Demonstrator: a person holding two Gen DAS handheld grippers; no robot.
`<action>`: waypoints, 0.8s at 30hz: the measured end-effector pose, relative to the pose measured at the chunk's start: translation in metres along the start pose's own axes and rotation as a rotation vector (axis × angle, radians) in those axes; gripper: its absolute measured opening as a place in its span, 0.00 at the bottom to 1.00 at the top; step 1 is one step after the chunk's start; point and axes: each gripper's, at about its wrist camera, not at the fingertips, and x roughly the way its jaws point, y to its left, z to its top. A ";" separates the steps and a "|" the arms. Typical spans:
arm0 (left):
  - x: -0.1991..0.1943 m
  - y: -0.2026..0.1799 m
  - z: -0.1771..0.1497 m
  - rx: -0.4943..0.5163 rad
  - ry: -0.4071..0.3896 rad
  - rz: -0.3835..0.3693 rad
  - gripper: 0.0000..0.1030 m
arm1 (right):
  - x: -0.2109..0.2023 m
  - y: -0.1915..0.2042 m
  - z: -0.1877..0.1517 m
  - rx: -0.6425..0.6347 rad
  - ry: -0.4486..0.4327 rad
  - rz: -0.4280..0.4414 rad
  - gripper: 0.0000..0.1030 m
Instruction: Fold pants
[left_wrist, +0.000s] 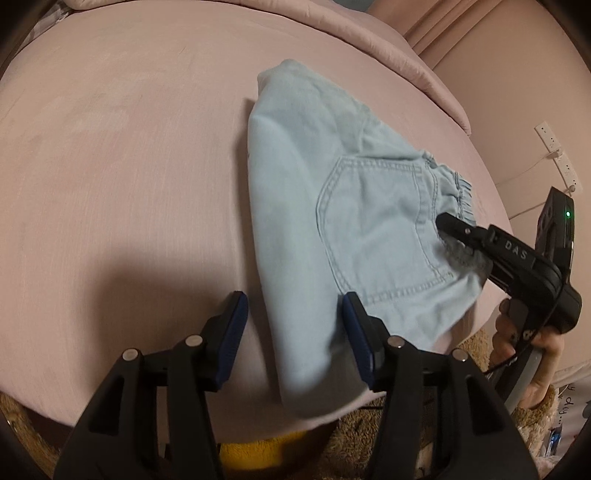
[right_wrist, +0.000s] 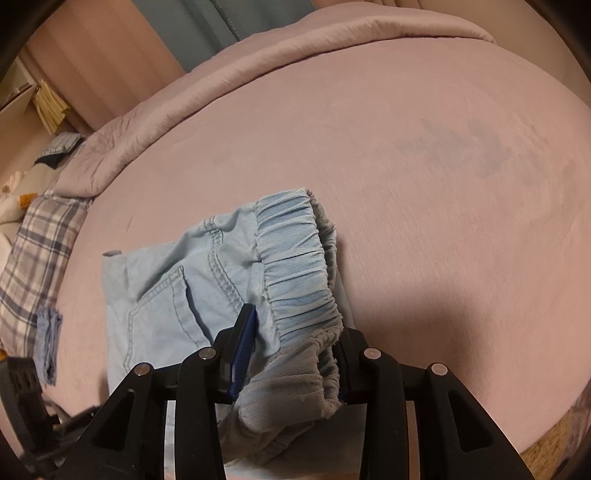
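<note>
Light blue pants (left_wrist: 295, 184) lie folded on the pink bed (left_wrist: 110, 166), back pocket up, with the elastic waistband (right_wrist: 295, 258) toward the right gripper. In the left wrist view my left gripper (left_wrist: 295, 321) hovers open over the near folded edge. The cloth runs between its fingers, and the left pad (left_wrist: 232, 332) stands clear of it. My right gripper (right_wrist: 293, 343) is shut on the bunched waistband near the pocket. It also appears as a black gripper (left_wrist: 448, 236) held by a hand (left_wrist: 517, 339).
A rolled pink quilt (right_wrist: 258, 74) lines the far side of the bed. Plaid bedding (right_wrist: 33, 251) and a small blue cloth (right_wrist: 48, 343) lie at the left edge. A fuzzy brown rug (left_wrist: 351, 443) sits below the near edge. A power strip (left_wrist: 554, 147) hangs on the wall.
</note>
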 end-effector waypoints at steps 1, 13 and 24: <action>-0.001 0.000 -0.002 -0.003 0.000 -0.001 0.53 | 0.000 0.000 0.000 -0.001 0.000 -0.002 0.34; 0.002 -0.005 -0.009 -0.023 0.013 -0.020 0.52 | -0.014 0.006 -0.017 -0.064 -0.009 -0.097 0.40; 0.003 -0.012 -0.011 -0.057 0.028 -0.025 0.54 | -0.027 -0.001 -0.031 -0.079 0.008 -0.057 0.42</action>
